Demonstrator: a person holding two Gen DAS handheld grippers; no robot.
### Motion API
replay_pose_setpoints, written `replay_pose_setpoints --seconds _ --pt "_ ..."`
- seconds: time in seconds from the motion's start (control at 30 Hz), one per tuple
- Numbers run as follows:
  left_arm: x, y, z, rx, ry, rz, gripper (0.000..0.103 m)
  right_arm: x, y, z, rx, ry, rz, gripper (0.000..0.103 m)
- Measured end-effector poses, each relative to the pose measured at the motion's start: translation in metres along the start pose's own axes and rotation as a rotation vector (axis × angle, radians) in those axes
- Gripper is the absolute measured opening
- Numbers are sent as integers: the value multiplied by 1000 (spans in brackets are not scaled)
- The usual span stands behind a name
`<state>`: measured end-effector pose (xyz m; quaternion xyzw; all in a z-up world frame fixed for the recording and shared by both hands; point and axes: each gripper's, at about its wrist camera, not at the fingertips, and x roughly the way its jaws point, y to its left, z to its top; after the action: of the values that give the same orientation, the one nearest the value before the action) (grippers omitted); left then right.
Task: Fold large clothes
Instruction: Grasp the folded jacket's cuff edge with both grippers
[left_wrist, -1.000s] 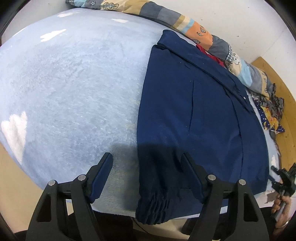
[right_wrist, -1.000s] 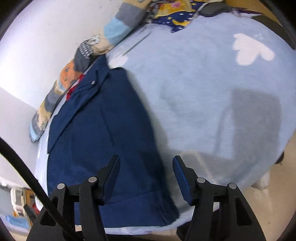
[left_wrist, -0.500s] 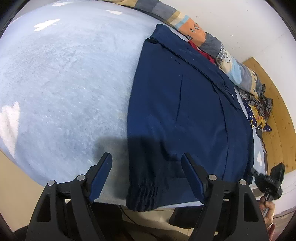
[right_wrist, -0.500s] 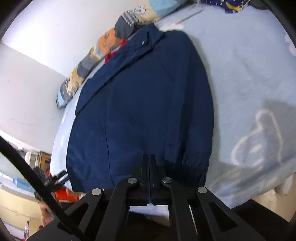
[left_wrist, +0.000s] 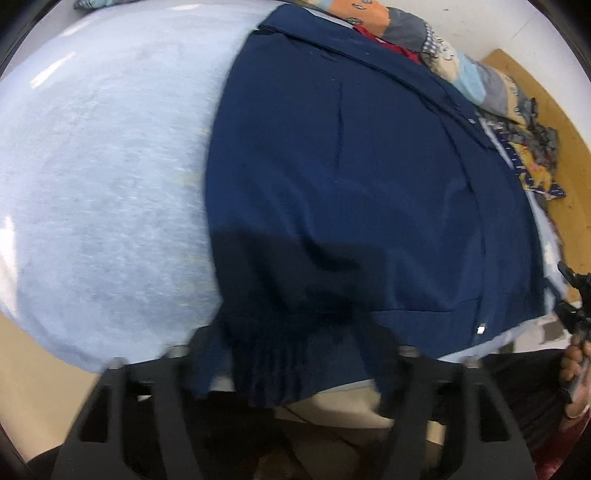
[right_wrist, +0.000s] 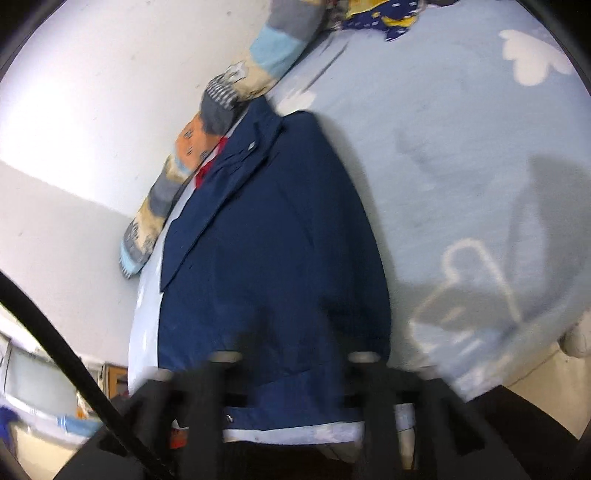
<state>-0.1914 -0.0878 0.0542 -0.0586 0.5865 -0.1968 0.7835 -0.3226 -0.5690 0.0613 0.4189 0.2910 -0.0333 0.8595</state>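
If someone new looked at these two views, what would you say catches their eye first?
The dark blue jacket dominates, spread flat on the pale blue blanket with its elastic cuff hanging over the near edge. Behind its collar, a colourful patchwork cushion runs along the white wall. In front, the left gripper straddles the cuff with its jaws opening, and the right gripper is opening over the jacket's hem.

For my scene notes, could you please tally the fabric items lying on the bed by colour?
Navy blue jacket: 1
Patchwork multicoloured quilt roll: 1
Dark blue and yellow patterned cloth: 1
Red fabric peeking by the collar: 1
Total: 4
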Motion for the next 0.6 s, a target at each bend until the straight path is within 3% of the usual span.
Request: replay_pose_setpoints --seconds 0.03,0.2,0.37,0.47,0.53,0.57,0.6 --pt "2 -1 0 1 9 -11 87 -3 1 0 -6 -20 -32 75" --pt "7 -17 -4 66 -8 59 84 -8 -1 0 -7 -50 -156 76" --pt "0 -10 -3 38 -44 81 51 -17 -12 7 26 -61 -208 76" --pt "-6 -8 -3 29 -62 74 33 -1 -11 11 6 37 -213 76" --pt "-6 -9 -4 34 -65 67 33 15 -18 9 32 122 -215 76" --pt "-5 -7 -3 33 -62 69 33 19 -20 4 30 146 -238 73" --pt "-3 -6 -2 25 -57 66 34 28 -18 -1 2 187 -241 56"
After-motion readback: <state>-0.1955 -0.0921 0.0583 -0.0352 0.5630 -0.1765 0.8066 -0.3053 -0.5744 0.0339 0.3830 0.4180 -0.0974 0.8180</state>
